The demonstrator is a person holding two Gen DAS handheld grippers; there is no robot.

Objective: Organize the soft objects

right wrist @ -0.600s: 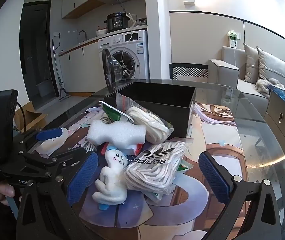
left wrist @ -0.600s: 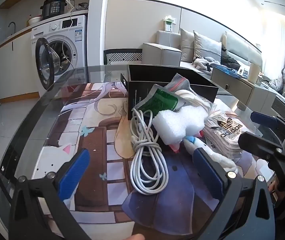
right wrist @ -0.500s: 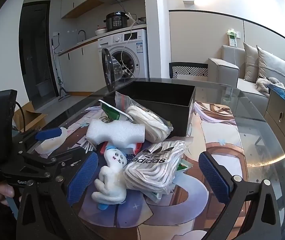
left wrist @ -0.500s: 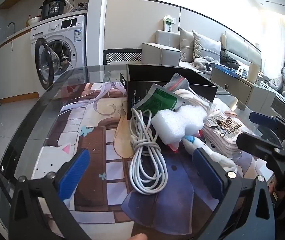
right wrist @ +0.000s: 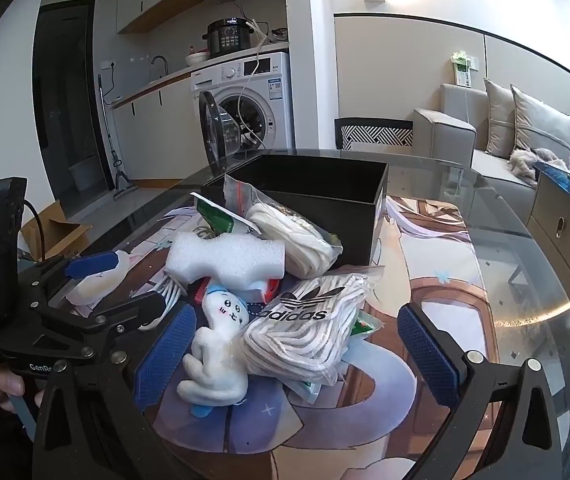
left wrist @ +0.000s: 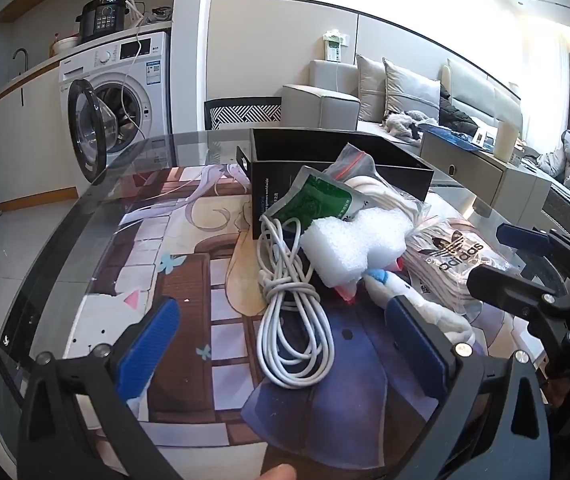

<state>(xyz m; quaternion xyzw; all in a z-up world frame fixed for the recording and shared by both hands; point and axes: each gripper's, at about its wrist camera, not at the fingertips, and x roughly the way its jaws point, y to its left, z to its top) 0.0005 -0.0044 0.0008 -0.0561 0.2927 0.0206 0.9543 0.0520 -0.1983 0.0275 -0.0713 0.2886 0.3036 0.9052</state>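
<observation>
While both grippers, left [left wrist: 281, 344] and right [right wrist: 293, 344], gape wide and empty over the desk [right wrist: 525, 280], the pile sits before the box [right wrist: 325, 188]; grabbing the cable [left wrist: 291, 320] risks dragging the foam [left wrist: 355, 242] and plush [right wrist: 217, 344] along.

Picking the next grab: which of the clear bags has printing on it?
The adidas bag, nearest the right hand-held gripper. The zip bag leaning on the black box is unprinted, with a red seal strip.

Two low, close wrist views — left and right — same pile [left wrist: 349, 240] between.
</observation>
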